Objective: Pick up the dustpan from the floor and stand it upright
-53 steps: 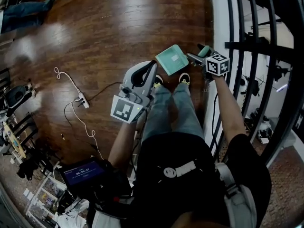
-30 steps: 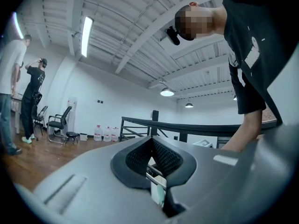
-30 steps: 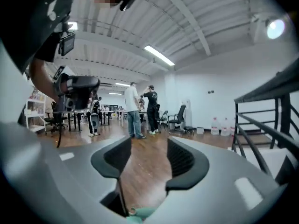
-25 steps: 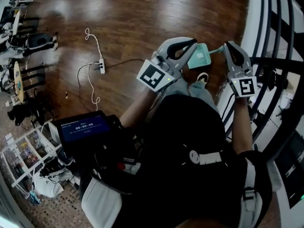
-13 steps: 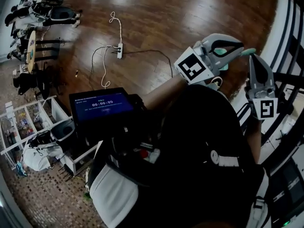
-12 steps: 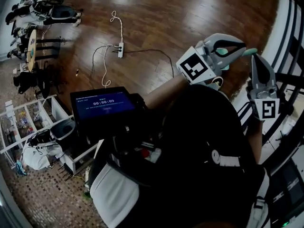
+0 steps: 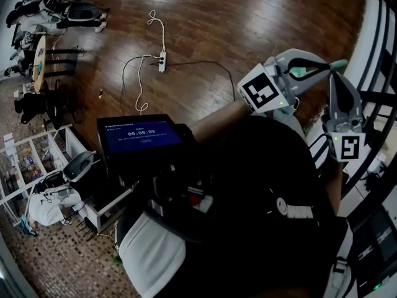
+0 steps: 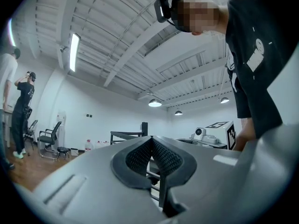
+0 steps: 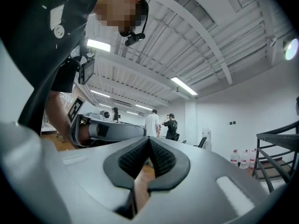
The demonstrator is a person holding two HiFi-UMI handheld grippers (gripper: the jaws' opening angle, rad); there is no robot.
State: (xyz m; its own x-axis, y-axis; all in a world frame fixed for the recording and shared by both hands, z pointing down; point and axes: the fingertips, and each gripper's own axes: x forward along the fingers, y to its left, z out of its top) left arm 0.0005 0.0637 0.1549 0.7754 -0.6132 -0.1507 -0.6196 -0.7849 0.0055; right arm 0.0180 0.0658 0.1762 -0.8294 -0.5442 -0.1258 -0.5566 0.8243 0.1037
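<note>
Of the teal dustpan (image 7: 303, 73) only small patches show in the head view, past my left gripper near the railing; whether it stands upright I cannot tell. My left gripper (image 7: 321, 67) is raised in front of it, and its pads meet with nothing between them in the left gripper view (image 8: 152, 140). Just to its right my right gripper (image 7: 335, 81) is also lifted. It is shut and empty in the right gripper view (image 9: 148, 140). Both point about level, towards the room and ceiling.
A black railing (image 7: 379, 36) runs along the right. On the wooden floor lies a white power strip with its cable (image 7: 162, 59). A tablet screen (image 7: 141, 135) hangs at the person's waist. Chairs and shelves crowd the left edge. People (image 9: 154, 123) stand far off.
Both grippers have risen away from the floor and the dustpan. The dustpan, plainly seen between them earlier, is now almost hidden behind the left gripper.
</note>
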